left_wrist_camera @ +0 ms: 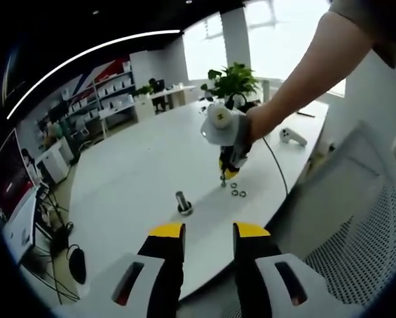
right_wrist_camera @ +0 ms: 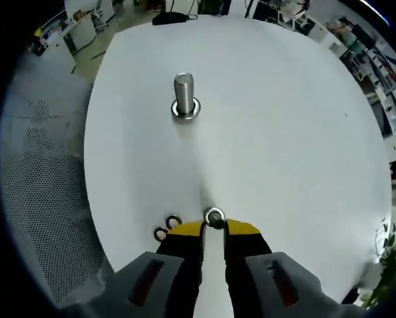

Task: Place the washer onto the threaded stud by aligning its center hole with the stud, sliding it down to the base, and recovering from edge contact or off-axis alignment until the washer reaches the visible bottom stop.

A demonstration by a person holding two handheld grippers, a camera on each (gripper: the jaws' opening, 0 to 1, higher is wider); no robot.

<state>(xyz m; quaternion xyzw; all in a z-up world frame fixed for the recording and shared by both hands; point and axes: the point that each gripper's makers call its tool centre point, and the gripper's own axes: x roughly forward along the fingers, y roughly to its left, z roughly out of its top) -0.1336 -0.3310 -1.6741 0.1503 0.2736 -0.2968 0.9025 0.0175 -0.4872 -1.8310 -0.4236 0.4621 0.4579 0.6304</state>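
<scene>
Small silver ring washer pinched at tips of right tool, low over white table. Upright threaded steel stud located straight ahead, well apart. Left tool held spread, unladen.

One threaded stud stands on the white desk, upper middle of the right gripper view, with one washer already at its base. Three more washers sit at the bottom centre: one at the tips of the right claw and two loose on the desk just to its left. One potted plant and one white controller sit in the upper part of the left gripper view.
</scene>
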